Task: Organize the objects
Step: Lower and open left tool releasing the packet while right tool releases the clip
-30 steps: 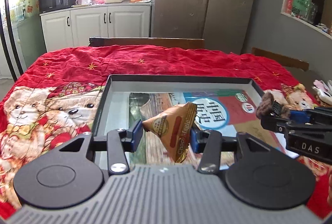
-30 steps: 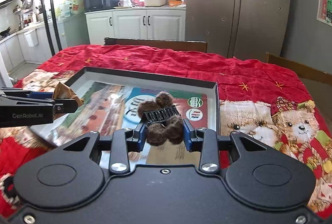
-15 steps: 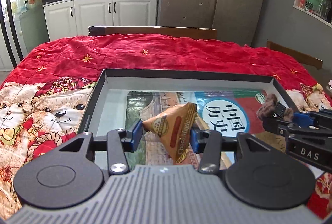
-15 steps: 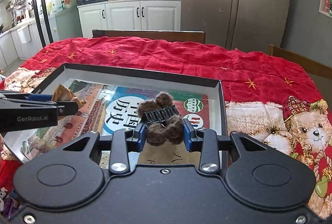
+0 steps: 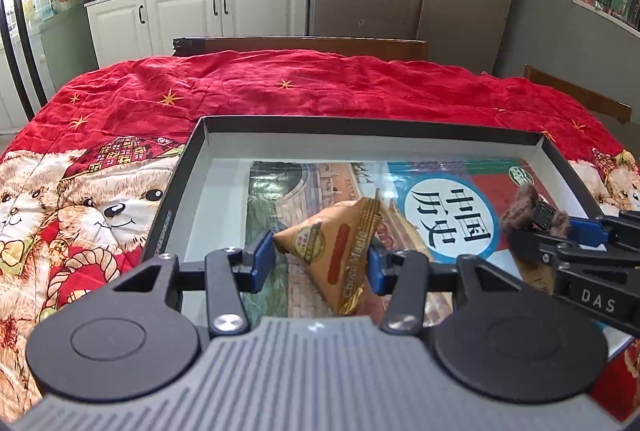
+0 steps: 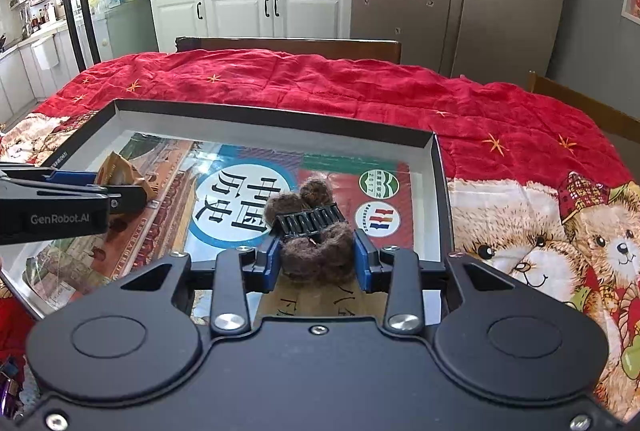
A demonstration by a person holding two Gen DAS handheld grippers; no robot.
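My left gripper (image 5: 320, 257) is shut on an orange triangular snack packet (image 5: 340, 251) and holds it over the near part of a shallow black box (image 5: 372, 123) lined with a printed sheet. My right gripper (image 6: 316, 259) is shut on a brown fuzzy hair clip (image 6: 316, 231) with a black comb, over the box's (image 6: 272, 115) right half. The right gripper also shows in the left wrist view (image 5: 540, 227), and the left gripper in the right wrist view (image 6: 120, 191) with the packet (image 6: 120, 173).
The box lies on a red teddy-bear quilt (image 5: 280, 87) covering the table. Wooden chair backs (image 5: 300, 45) stand at the far edge and at the right (image 6: 580, 103). Cabinets and a fridge are behind.
Both grippers have moved forward over the box with their objects still held. The box now sits closer and larger in both views.
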